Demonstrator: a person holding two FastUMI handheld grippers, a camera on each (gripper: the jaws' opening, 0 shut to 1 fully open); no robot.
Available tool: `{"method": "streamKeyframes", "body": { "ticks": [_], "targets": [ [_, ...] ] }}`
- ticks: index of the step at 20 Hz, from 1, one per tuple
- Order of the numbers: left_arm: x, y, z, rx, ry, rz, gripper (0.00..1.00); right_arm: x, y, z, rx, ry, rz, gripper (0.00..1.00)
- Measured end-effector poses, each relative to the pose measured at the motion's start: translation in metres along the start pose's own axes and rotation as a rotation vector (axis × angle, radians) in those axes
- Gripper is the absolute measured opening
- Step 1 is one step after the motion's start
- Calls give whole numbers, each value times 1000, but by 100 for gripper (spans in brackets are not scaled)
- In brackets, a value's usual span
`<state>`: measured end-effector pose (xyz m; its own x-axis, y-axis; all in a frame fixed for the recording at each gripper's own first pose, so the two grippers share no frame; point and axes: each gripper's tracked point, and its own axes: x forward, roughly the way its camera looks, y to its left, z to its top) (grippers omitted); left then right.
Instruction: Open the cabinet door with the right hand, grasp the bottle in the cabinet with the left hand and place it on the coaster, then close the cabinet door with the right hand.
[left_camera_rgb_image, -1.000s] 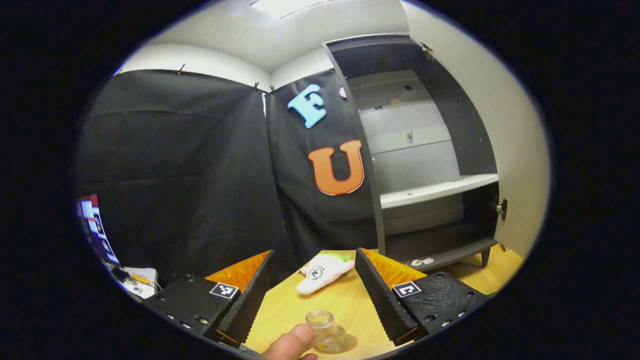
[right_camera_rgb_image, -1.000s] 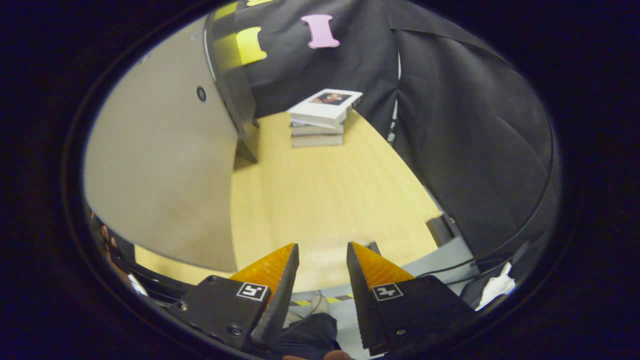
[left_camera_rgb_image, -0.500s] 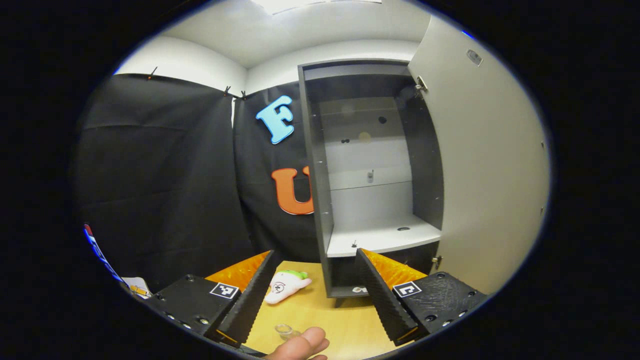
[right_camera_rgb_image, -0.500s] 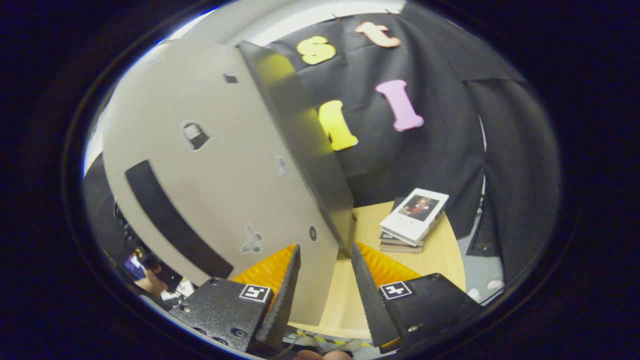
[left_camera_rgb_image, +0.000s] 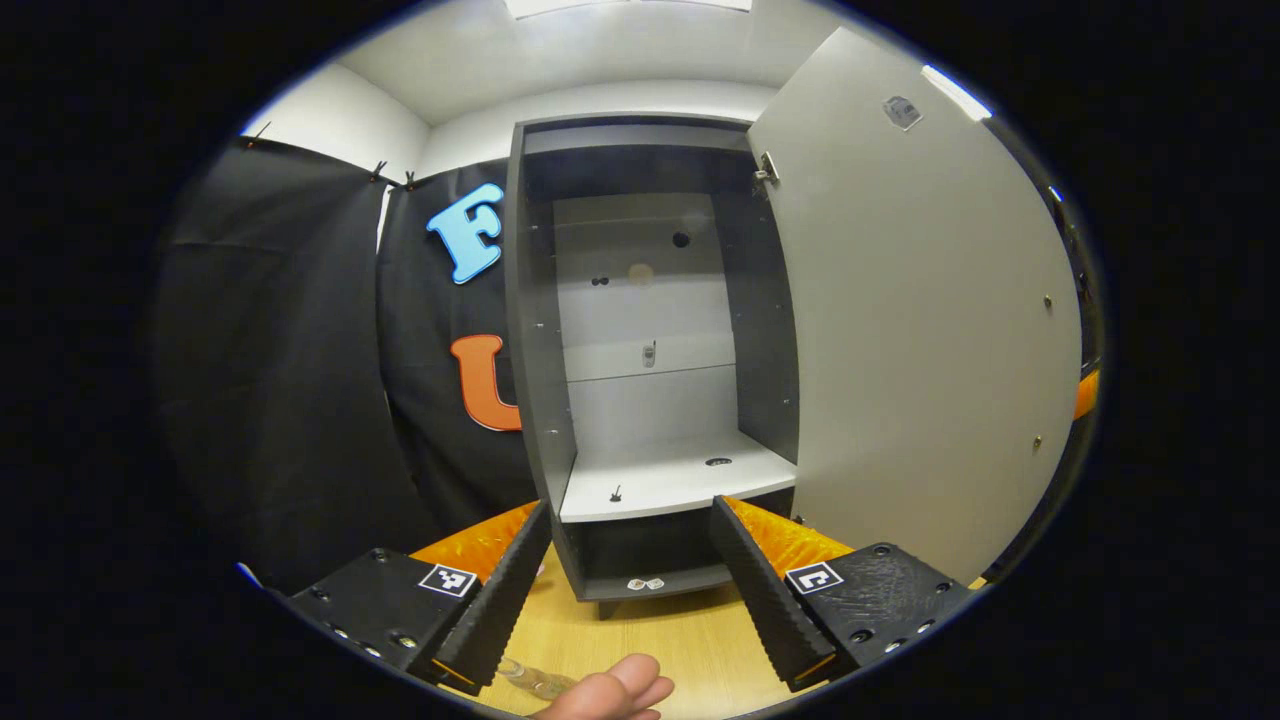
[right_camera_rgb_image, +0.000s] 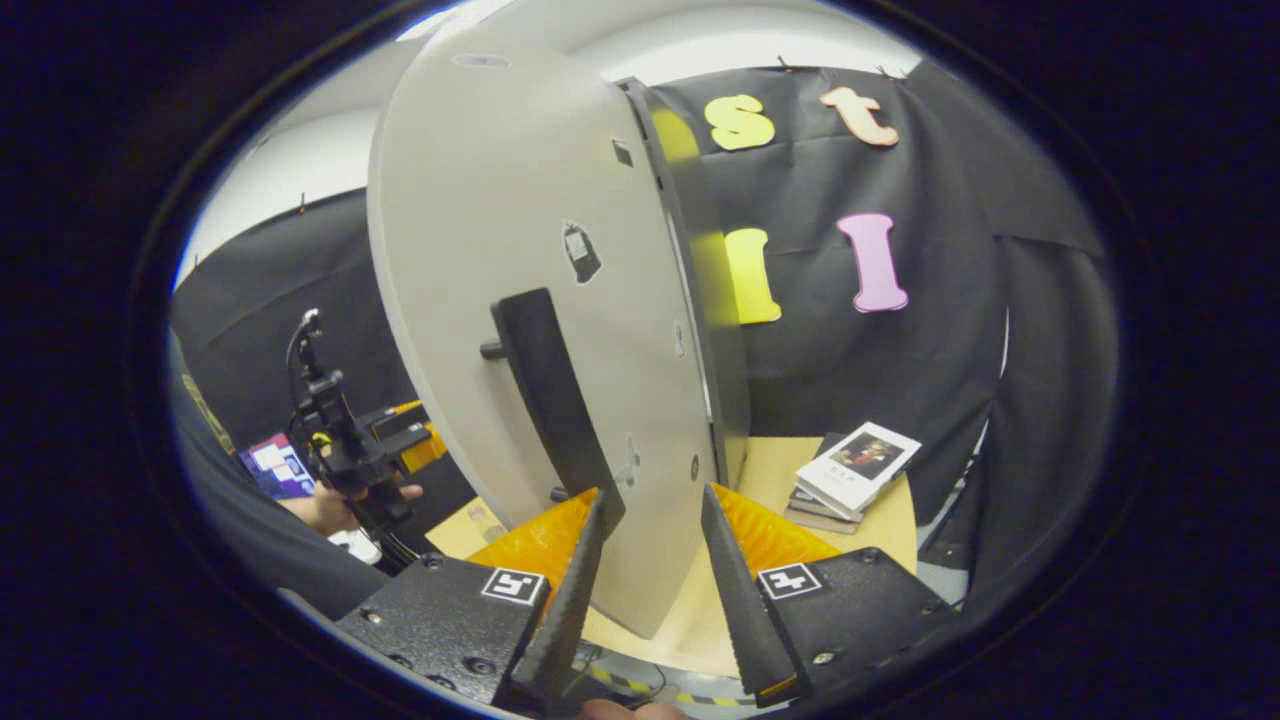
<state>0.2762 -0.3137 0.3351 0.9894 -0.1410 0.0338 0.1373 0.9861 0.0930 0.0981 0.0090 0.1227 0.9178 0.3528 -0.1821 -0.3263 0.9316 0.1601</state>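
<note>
The right gripper (right_camera_rgb_image: 650, 560) has its fingers released, the door (right_camera_rgb_image: 560, 300) edge between them, so a careless push may slam the cabinet (left_camera_rgb_image: 640, 350).

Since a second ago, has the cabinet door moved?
Yes. In the left gripper view the cabinet door now covers more of the cabinet opening's right side, so it has swung toward closing.

Site: staged recording booth, not a lived-in home | walls: black cloth (left_camera_rgb_image: 280, 380) is hanging from clips below white wall | furniture: lone grey cabinet (left_camera_rgb_image: 640, 330) is standing on a wooden worktop (left_camera_rgb_image: 650, 640), door (right_camera_rgb_image: 520, 300) hanging open | props: stacked books (right_camera_rgb_image: 855, 465) are lying on the worktop | lighting: ceiling panel (left_camera_rgb_image: 620, 8) is glowing overhead
</note>
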Motion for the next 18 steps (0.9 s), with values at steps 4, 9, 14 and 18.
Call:
{"method": "streamKeyframes", "body": {
  "ticks": [4,9,14,18],
  "targets": [
    [0,11,-20,-9,25,10,96,14,31,0,-42,18,53,64],
    [0,29,-36,-19,59,30,96,41,76,-5,-36,86,207,64],
    [-10,54,-55,-29,103,74,96,66,108,-4,-37,115,317,65],
    [-19,77,-56,-43,105,131,96,89,123,-7,-41,149,388,65]
  ]
}}
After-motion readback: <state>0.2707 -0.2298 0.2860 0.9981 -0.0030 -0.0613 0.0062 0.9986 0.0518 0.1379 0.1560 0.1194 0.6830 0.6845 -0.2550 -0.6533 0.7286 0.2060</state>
